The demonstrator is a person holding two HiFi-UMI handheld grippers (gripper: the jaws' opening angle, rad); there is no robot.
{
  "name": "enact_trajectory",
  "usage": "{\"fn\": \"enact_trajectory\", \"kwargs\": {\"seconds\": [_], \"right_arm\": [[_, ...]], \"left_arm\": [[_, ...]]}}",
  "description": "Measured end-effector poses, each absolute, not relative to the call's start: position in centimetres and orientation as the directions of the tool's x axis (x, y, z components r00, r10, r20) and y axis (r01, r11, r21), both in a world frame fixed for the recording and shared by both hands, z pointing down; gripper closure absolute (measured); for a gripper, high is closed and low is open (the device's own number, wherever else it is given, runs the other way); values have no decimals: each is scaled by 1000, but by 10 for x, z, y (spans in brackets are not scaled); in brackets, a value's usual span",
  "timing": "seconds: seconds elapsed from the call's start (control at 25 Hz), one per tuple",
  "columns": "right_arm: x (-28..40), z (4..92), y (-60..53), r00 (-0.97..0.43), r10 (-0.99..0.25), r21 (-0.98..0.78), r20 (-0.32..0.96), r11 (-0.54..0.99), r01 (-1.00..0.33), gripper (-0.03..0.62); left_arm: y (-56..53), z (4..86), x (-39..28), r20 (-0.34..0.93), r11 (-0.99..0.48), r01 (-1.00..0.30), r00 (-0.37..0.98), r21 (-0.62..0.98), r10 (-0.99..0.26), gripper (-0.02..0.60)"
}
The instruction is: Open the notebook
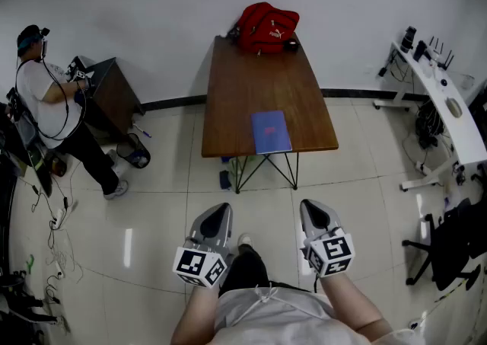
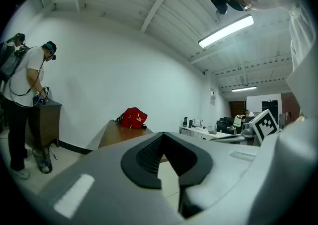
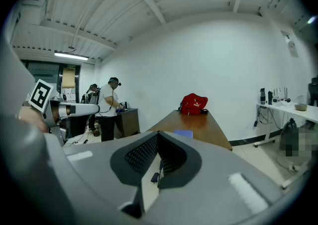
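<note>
Your left gripper [image 1: 219, 212] and right gripper [image 1: 313, 210] both have their jaws drawn together at the tips with nothing between them. You hold them low in front of your waist, side by side, probably because there is nothing within reach to grasp yet. You stand well back from the table [image 1: 243, 92], with bare floor between you and it.

The notebook [image 1: 271, 132] lies flat and closed on the table, right at its near edge and toward the near right corner. That spot suits you: judged from here, you could work it from the near edge without leaning over the table. A red bag [image 1: 266, 27] sits at the far edge, well apart from the notebook, so it should not get in the way. The opening has not begun; you need to step up to the table first.
</note>
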State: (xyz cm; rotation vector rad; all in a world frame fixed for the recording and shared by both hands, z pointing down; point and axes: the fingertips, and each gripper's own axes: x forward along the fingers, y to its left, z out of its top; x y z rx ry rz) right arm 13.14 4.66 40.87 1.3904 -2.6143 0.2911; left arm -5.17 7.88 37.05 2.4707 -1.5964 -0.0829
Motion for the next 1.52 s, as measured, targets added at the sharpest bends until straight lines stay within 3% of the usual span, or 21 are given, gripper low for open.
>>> {"fn": "enact_trajectory", "kwargs": {"seconds": [0.6,1.16,1.4,1.52], "right_arm": [[127,445,-69,-490,-802,-99,341,488,-867,586],[121,520,-212,-400,-747,-118,532,402,-908,586],[121,576,-244,-375,-659,-118,652,401,-908,586],[122,603,-248,-358,-606,-122,710,395,-910,516]], "left_arm": [[-48,411,-66,121,-423,-872,461,245,-879,575],[-192,482,-92,270,-413,-864,487,288,-830,575],[-212,529,-92,349,-382,-860,492,338,-798,575],[-211,549,-90,381,-366,-857,495,364,-780,575]]}}
